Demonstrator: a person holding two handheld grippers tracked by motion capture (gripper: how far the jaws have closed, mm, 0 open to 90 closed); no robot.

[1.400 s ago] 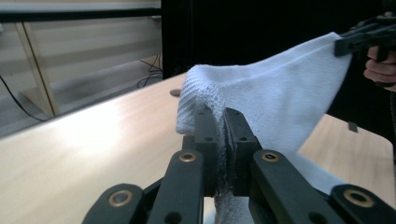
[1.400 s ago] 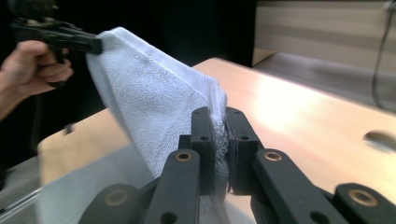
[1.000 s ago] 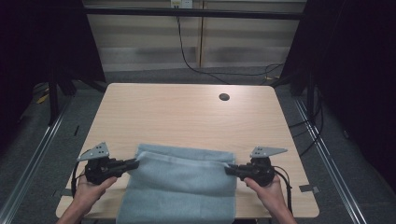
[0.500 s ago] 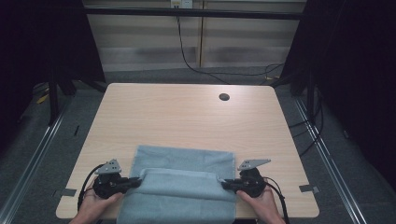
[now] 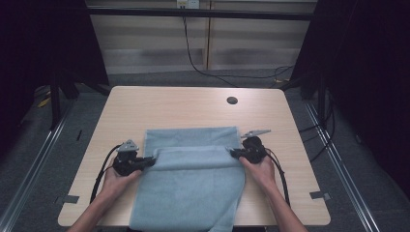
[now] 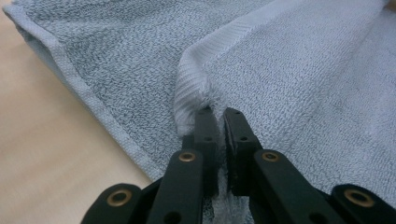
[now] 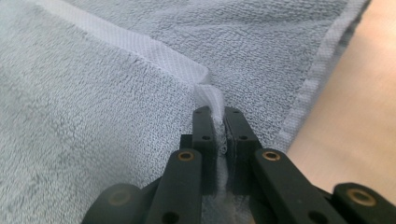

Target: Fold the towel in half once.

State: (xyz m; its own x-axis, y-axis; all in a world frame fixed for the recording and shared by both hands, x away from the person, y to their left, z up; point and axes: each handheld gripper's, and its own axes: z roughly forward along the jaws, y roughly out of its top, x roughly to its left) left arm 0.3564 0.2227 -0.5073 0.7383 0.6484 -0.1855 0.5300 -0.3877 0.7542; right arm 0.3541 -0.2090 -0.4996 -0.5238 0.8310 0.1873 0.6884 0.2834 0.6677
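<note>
On table (image 5: pixel 145 104), near edge: towel (image 5: pixel 193 193), part hanging over. Left gripper (image 5: pixel 147 162), right gripper (image 5: pixel 235 153) each clenched on hem corner, fold carried partway over lower layer. Left to do: lay corners down, release.

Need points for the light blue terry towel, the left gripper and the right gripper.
light blue terry towel (image 5: pixel 193 188): high view, middle of the folded-over top layer.
left gripper (image 6: pixel 218 114): left gripper view, between the fingertips pinching the towel's hem.
right gripper (image 7: pixel 218 112): right gripper view, between the fingertips on the towel's corner.

A light wooden table (image 5: pixel 145 104) carries a pale blue towel (image 5: pixel 191 193), folded over, overhanging its near edge.
</note>
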